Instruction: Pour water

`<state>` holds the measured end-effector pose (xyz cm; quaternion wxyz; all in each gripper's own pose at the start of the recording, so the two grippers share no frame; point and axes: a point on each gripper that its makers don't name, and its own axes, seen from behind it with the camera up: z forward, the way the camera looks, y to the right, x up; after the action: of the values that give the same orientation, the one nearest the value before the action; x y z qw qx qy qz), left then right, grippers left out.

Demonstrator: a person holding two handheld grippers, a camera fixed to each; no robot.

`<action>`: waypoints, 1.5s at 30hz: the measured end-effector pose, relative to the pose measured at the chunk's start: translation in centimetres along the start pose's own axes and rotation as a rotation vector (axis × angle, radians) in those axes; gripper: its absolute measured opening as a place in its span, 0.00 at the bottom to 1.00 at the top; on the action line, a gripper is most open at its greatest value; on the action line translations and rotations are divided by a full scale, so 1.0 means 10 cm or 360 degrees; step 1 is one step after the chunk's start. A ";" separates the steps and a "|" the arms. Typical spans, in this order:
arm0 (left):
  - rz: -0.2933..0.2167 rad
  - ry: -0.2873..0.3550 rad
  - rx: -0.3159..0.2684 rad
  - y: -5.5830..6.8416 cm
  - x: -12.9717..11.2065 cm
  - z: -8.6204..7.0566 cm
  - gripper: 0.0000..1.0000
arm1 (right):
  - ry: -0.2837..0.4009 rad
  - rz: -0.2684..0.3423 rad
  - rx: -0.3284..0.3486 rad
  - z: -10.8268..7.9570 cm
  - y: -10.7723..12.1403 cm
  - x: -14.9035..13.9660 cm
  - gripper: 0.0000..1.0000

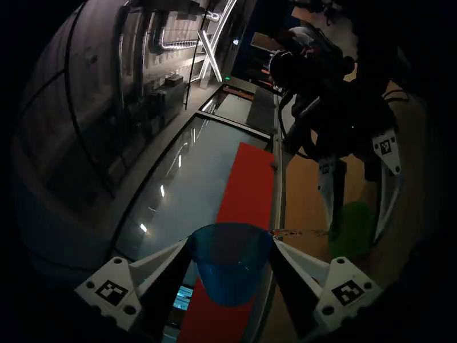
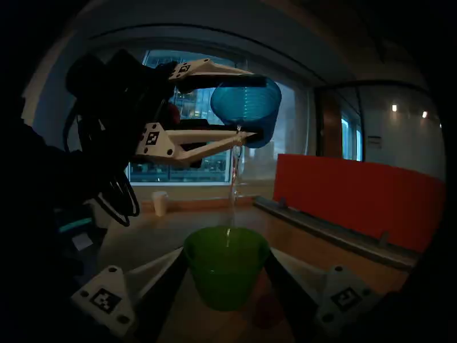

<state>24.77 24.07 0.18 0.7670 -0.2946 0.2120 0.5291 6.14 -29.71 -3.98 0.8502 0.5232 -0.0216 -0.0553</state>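
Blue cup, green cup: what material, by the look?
The blue cup looks like translucent tinted plastic, fairly glossy: light glows through its wall, which shows fine horizontal ribs. The green cup looks like the same kind of plastic: its wall also lets light through. Tinted glass can't be ruled out.

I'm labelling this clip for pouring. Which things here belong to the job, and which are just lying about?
Part of the job: blue cup, tilted in the left gripper; water stream; green cup, upright in the right gripper.
Lying about: white cup on the far ledge; red panel.
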 end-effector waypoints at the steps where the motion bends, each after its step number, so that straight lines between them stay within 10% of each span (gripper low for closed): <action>1: 0.0002 0.0002 -0.0001 0.00 0.00 0.00 0.88 | 0.0000 0.0000 0.0000 0.00 0.00 0.00 0.91; 45: 0.0093 0.0034 -0.0012 0.01 -0.05 0.00 0.88 | -0.0009 -0.0010 -0.0002 0.06 0.00 -0.02 0.91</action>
<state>24.49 23.77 0.44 0.7478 -0.2969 0.2267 0.5488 5.84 -30.22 -3.74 0.8503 0.5224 -0.0225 -0.0595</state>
